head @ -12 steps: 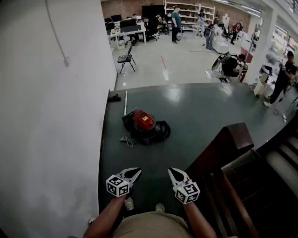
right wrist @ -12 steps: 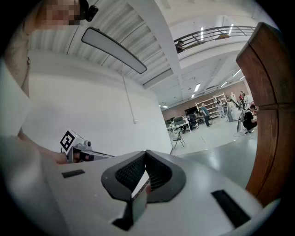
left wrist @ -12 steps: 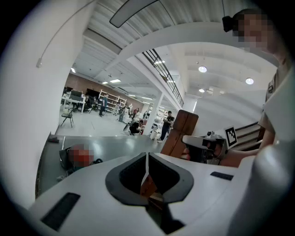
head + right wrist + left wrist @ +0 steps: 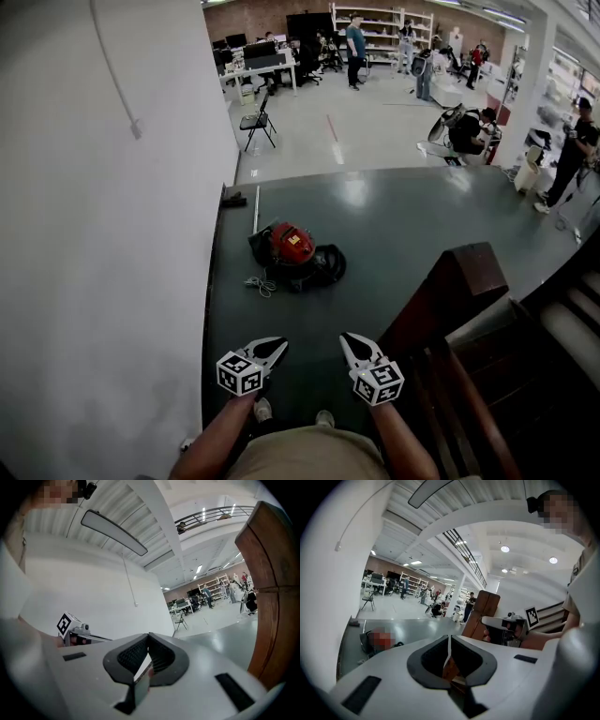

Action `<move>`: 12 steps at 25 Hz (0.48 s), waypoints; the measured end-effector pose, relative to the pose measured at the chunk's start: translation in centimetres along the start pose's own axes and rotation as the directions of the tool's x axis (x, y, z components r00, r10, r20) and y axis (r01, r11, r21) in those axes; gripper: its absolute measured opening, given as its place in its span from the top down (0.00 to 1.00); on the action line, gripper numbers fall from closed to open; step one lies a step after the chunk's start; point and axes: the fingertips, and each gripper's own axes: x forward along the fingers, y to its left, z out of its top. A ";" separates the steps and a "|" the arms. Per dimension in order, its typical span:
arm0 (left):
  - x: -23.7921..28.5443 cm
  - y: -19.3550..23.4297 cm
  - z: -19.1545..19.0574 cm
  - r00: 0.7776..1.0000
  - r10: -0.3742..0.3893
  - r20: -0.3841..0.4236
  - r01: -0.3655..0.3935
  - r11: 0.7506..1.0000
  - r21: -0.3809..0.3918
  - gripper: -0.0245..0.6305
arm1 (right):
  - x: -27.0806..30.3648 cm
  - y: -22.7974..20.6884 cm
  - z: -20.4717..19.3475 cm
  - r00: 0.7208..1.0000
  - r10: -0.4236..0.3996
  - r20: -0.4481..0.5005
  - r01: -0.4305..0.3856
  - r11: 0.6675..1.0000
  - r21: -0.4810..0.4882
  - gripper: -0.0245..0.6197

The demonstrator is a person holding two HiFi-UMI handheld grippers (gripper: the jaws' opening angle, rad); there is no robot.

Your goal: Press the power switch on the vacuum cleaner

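vacuum cleaner: on floor, 12 o'clock, well apart | left claw, right claw: both clenched, empty | switch: too small to tell, likely unpressed | approach left

Ceiling lights brighten the hall, glaring off the dark floor; both gripper views bend and darken at their edges.

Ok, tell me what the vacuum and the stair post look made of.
The vacuum: red dome, smooth and faintly shiny, so probably moulded plastic; its black base is too small to judge. The stair post: reddish-brown, flat-faced, with a dull sheen, likely varnished wood.
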 end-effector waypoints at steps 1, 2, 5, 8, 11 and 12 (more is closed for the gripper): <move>0.0 -0.1 -0.1 1.000 0.001 -0.004 -0.001 1.000 0.003 0.95 | 0.0 -0.1 0.0 1.000 0.004 0.005 -0.004 1.000 0.013 0.95; -0.1 -0.1 -0.2 1.000 0.003 -0.009 -0.003 1.000 0.006 0.95 | 0.1 0.0 -0.1 1.000 0.015 0.014 -0.015 0.999 0.033 0.94; -0.7 -0.1 -0.2 1.000 0.010 -0.023 -0.010 1.000 0.008 0.95 | 0.5 1.0 0.0 0.996 0.070 0.047 -0.075 0.992 0.105 0.94; -1.2 -0.1 -0.6 0.999 0.020 -0.035 -0.020 1.000 0.005 0.95 | 0.6 1.7 -0.6 0.992 0.110 0.055 -0.117 0.985 0.129 0.94; -1.2 0.8 -1.0 0.998 0.032 -0.053 -0.033 0.999 -0.005 0.95 | 1.6 1.8 -1.7 0.992 0.122 0.039 -0.126 0.983 0.136 0.94; -1.2 1.3 -1.1 0.998 0.033 -0.060 -0.034 0.999 -0.009 0.95 | 2.1 1.8 -2.0 0.992 0.122 0.035 -0.126 0.982 0.140 0.94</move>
